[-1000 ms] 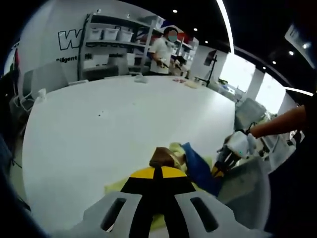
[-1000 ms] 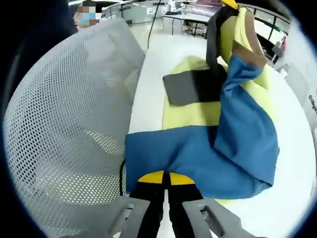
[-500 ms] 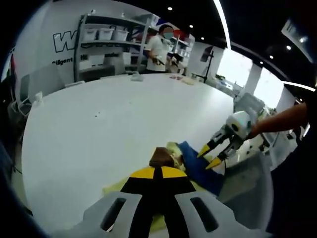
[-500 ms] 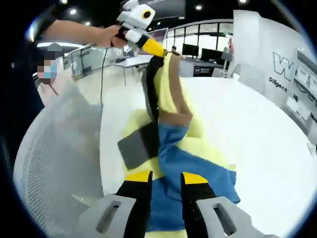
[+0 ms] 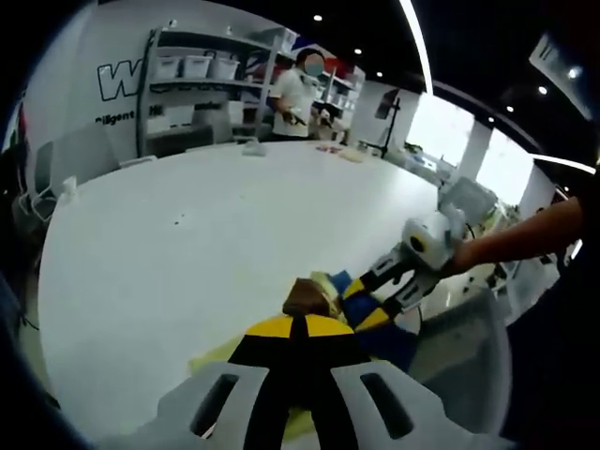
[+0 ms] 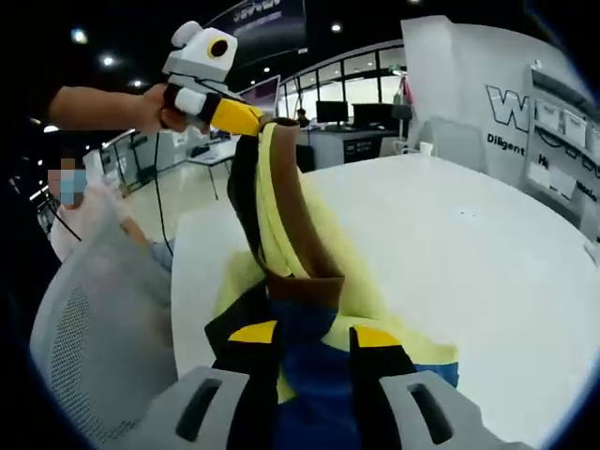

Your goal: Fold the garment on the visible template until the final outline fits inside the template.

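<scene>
I have the garment (image 6: 291, 281) bunched at the near edge of the white table (image 5: 206, 234), a yellow, blue, brown and black piece of clothing, and I take that table as my reference. In the right gripper view my left gripper (image 6: 246, 117) holds a strip of the cloth high above the table, its yellow tips pressed together on the brown-and-black edge, so the fabric hangs down from it in a long fold to the heap below. My right gripper (image 6: 314, 336) sits low over the blue part of the heap, its jaws apart with cloth showing between them. In the left gripper view the right gripper (image 5: 380, 292) reaches in from the table's near right side, tips spread beside the blue fabric. A mesh chair (image 6: 103, 337) stands just off the table edge, and a person (image 5: 298, 89) stands past the far side by the shelves (image 5: 202, 80).
</scene>
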Motion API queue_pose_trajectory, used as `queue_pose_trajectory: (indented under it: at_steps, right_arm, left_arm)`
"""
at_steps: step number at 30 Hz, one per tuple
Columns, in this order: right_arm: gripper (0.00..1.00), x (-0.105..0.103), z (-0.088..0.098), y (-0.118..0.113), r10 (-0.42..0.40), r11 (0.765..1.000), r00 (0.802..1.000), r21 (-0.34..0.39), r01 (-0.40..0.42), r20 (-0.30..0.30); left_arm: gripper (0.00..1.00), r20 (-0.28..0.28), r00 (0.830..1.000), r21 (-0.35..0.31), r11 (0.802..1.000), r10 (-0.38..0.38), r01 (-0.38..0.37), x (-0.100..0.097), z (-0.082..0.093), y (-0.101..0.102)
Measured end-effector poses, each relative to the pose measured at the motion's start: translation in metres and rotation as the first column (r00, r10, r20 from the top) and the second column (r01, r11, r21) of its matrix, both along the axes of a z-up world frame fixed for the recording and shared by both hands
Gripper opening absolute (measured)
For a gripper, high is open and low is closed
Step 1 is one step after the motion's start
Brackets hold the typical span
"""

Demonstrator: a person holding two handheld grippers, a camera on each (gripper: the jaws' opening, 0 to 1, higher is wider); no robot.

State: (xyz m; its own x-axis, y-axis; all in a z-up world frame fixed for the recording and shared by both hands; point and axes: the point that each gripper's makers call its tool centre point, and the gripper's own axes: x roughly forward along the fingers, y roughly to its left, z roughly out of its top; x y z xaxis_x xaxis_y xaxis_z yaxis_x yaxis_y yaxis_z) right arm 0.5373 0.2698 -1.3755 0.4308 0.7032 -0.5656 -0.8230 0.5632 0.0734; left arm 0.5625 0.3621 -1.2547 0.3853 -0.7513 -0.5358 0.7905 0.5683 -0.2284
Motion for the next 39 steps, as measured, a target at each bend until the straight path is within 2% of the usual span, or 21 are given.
queue_pose_trajectory:
  at_steps: [4,10,14,17,19,20,22,23,26,29,32,35,39]
  right_arm:
    - [0.2,0.001,-0.004,0.0,-0.024,0.999,0.999,0.027,0.025,-0.034]
    - [0.0,-0.006,-0.008,0.002,-0.014,0.999,0.999,0.031,0.015,-0.051]
    - [0.0,-0.01,-0.006,0.001,-0.008,1.0,0.998,0.022,0.01,-0.054]
    - [0.0,-0.009,0.001,-0.004,0.0,1.0,1.0,-0.001,0.0,-0.024]
    - [0.0,-0.008,0.011,-0.008,0.011,1.0,1.0,-0.024,-0.011,0.013]
    - [0.0,-0.005,0.018,-0.012,0.027,0.998,0.998,-0.057,-0.023,0.063]
    - [0.0,-0.001,0.029,-0.018,0.023,0.996,0.994,-0.085,-0.014,0.108]
    - [0.0,0.001,0.038,-0.022,0.035,0.993,0.988,-0.113,-0.019,0.15]
    - [0.0,0.009,0.056,-0.034,0.041,0.988,0.977,-0.157,-0.008,0.209]
    - [0.0,0.019,0.075,-0.043,0.015,0.988,0.971,-0.155,0.022,0.238]
    - [0.0,0.036,0.101,-0.053,-0.002,0.982,0.948,-0.178,0.061,0.317]
    - [0.0,0.047,0.122,-0.058,-0.016,0.983,0.941,-0.168,0.077,0.339]
    - [0.0,0.062,0.146,-0.066,-0.033,0.98,0.918,-0.168,0.108,0.394]
  left_arm:
    - [0.0,-0.001,1.0,-0.007,1.0,-0.008,0.008,-0.002,0.002,0.002]
    - [0.0,-0.005,1.0,-0.022,0.999,-0.024,0.024,-0.005,0.003,0.0]
    - [0.0,-0.001,1.0,-0.021,0.999,-0.028,0.028,-0.004,0.005,0.0]
    - [0.0,0.009,1.0,-0.017,0.999,-0.03,0.03,-0.002,0.006,0.002]
    - [0.0,0.009,1.0,-0.023,0.999,-0.022,0.022,-0.001,0.01,0.004]
    - [0.0,0.01,1.0,-0.025,0.999,-0.02,0.02,0.0,0.011,0.005]
    - [0.0,0.013,1.0,-0.028,0.999,-0.018,0.018,0.0,0.014,0.008]
    - [0.0,0.017,1.0,-0.03,0.999,-0.018,0.019,0.0,0.016,0.009]
    - [0.0,0.025,1.0,-0.027,0.999,-0.018,0.019,0.001,0.02,0.013]
    - [0.0,0.034,0.999,-0.027,0.999,-0.018,0.019,0.004,0.024,0.014]
    - [0.0,0.05,0.998,-0.025,0.999,-0.024,0.025,0.008,0.03,0.012]
    - [0.0,0.077,0.997,-0.026,0.999,-0.024,0.026,0.017,0.038,0.01]
    - [0.0,0.092,0.995,-0.019,0.999,-0.028,0.03,0.029,0.044,0.006]
